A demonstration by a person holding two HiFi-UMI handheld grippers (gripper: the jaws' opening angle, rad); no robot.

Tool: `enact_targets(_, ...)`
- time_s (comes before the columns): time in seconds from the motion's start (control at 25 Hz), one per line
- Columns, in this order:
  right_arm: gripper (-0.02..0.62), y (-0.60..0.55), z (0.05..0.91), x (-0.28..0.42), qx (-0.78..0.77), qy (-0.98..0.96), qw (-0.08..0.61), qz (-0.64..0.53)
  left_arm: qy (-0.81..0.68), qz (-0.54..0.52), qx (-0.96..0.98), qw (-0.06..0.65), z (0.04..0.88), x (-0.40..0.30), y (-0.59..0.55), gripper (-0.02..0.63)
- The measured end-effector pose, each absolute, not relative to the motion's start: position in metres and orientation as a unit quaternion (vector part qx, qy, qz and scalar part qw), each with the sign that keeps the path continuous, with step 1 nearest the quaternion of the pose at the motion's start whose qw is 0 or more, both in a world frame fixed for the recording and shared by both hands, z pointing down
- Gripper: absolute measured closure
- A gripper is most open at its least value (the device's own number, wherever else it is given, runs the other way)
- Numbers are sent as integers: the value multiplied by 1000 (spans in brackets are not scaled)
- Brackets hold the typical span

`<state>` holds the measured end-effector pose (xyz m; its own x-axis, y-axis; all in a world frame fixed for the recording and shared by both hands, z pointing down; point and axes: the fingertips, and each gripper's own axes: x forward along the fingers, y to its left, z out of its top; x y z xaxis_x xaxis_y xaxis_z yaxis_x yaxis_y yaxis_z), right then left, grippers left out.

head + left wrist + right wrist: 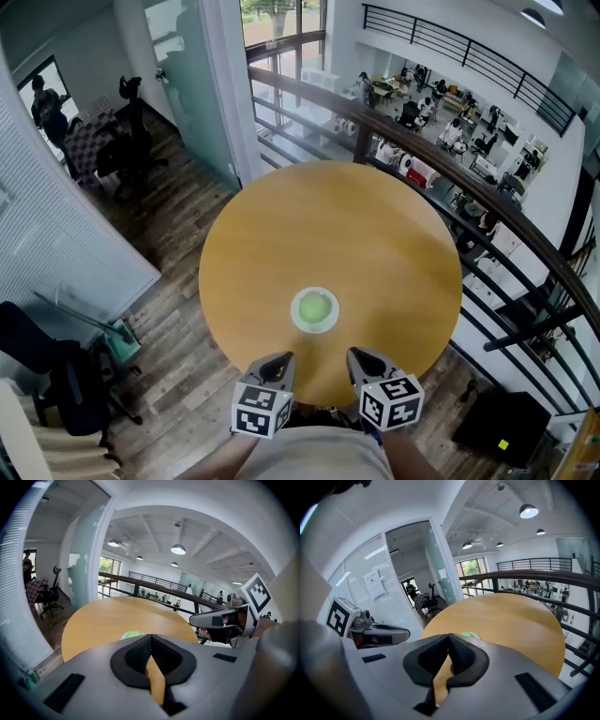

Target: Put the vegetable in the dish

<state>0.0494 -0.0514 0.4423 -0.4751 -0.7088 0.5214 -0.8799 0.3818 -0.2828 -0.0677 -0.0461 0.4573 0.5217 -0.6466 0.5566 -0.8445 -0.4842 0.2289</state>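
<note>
A small white dish (314,326) sits on the round wooden table (328,225), near its front edge. A pale green vegetable (313,307) lies inside the dish. My left gripper (281,362) hovers just before the table's near edge, left of the dish, shut and empty. My right gripper (360,359) is level with it on the right, also shut with nothing between its pads. In the left gripper view the closed jaws (150,637) hide most of the dish (132,634). The right gripper view shows the jaws (449,636) closed, with the dish (469,634) peeking above them.
A dark metal railing (487,216) curves round the table's far and right sides, with a lower floor beyond it. Office chairs (56,375) stand on the wooden floor at the left. A glass partition (202,84) rises behind the table.
</note>
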Motion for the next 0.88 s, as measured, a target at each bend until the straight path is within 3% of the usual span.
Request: enact_targets(0.88, 571, -56, 440, 47, 475, -825, 162, 260, -463, 194, 831, 241, 457, -70, -57, 584)
